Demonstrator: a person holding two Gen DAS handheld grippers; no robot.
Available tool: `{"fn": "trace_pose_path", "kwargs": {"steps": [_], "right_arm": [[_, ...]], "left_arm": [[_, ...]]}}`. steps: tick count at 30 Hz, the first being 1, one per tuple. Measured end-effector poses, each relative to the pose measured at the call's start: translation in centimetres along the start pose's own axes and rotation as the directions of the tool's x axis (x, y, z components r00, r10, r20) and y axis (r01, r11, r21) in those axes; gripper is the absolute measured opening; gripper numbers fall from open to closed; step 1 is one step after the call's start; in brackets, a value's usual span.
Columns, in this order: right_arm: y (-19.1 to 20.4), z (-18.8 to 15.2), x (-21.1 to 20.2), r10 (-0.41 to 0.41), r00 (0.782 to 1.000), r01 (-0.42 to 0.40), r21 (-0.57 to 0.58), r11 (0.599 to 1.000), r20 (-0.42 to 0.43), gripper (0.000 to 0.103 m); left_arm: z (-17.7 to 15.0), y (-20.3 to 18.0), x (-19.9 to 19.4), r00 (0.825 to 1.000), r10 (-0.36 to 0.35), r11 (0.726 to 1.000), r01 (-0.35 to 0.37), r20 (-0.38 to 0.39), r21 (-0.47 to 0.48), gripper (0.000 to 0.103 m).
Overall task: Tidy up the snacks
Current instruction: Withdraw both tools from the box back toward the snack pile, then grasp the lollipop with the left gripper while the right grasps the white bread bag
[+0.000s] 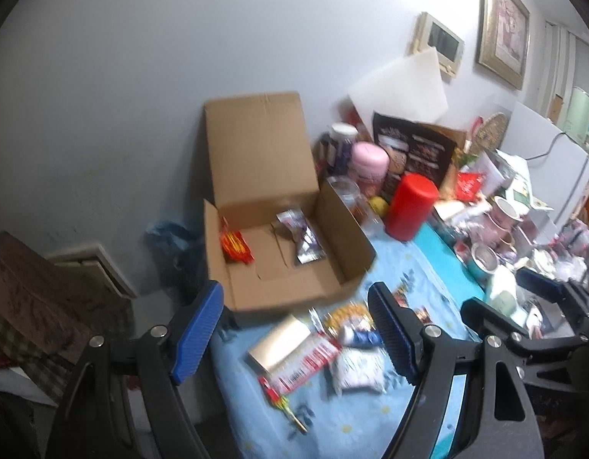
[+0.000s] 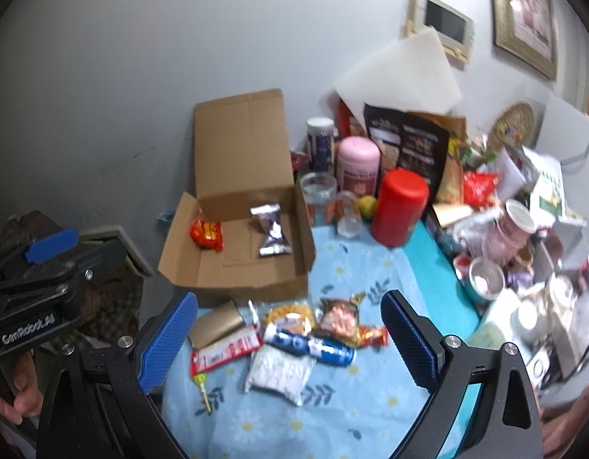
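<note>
- Both grippers hang over the near edge of the counter (image 2: 370, 275) with nothing in them — the right gripper (image 2: 290, 338) has its jaws spread about as wide as they go, and the left gripper (image 1: 294, 329) stands open too, a little narrower.
- The loose snacks lie in a heap directly ahead of the right jaws and between them in its view: a white pouch (image 2: 277, 373) nearest, a blue tube-shaped pack (image 2: 313, 346) just behind it, a red-and-white bar (image 2: 227, 348) and a gold packet (image 2: 216, 323) toward the left, then yellow and brown packets farther back.
- To do this step well, I judge it best to pick one item at the edge of the heap — the white pouch looks freest — and close on its body only, so neighbours are not dragged along.
- Beyond the heap, at the counter's far left corner, the open cardboard box (image 2: 233, 271) already holds a red snack pack (image 2: 206, 234) and a purple-silver pack (image 2: 270, 235), with floor space between them.
- The red canister (image 2: 399, 206) and jars crowd the box's right side, so approaching from the front seems safer.
</note>
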State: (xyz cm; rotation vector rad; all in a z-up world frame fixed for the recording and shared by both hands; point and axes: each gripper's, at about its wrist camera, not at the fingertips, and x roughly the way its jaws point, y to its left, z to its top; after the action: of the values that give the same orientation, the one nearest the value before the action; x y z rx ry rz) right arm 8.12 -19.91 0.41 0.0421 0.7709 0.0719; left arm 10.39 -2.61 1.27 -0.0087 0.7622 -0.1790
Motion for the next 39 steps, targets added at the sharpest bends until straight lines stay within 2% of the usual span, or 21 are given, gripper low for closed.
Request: {"fn": "trace_pose_path", "kwargs": {"steps": [8,13,16,19,24,28,39], "right_arm": [[-1.1,-4.4,1.7,0.011,0.995,-0.006,0.051,0.999,-0.102,0.098],[-1.2,-6.2,3.1,0.019,0.988,-0.009,0.061,0.998,-0.152,0.098],[-0.9,-7.3,3.9,0.021,0.985,-0.015,0.036,0.999,-0.168,0.098],[-0.3,-8.6,5.0,0.030,0.979,-0.028,0.010,1.000,-0.201,0.098],[0.2,-10.2,6.9,0.044,0.965,-0.045,0.002,0.999,-0.259,0.098],[0.6,-11.4,8.4,0.074,0.948,-0.075,0.009,0.997,-0.308,0.098],[1.1,-13.8,13.4,0.092,0.905,-0.093,0.018,0.996,-0.416,0.098]], "left_arm": [[-3.4,-0.1,0.9,0.999,-0.023,1.000,0.023,-0.049,-0.004,0.078],[-5.3,0.2,1.9,0.996,-0.009,1.000,0.009,-0.089,-0.005,0.078],[-6.5,0.4,2.9,0.993,0.003,1.000,-0.002,-0.121,0.009,0.078],[-8.0,0.8,3.8,0.988,-0.014,1.000,0.016,-0.156,0.006,0.078],[-10.8,1.2,5.3,0.974,-0.018,1.000,0.020,-0.225,0.004,0.078],[-12.8,1.7,7.0,0.960,0.025,1.000,-0.021,-0.280,0.017,0.078],[-16.5,3.4,11.7,0.926,-0.038,0.998,0.015,-0.377,-0.064,0.078]]}}
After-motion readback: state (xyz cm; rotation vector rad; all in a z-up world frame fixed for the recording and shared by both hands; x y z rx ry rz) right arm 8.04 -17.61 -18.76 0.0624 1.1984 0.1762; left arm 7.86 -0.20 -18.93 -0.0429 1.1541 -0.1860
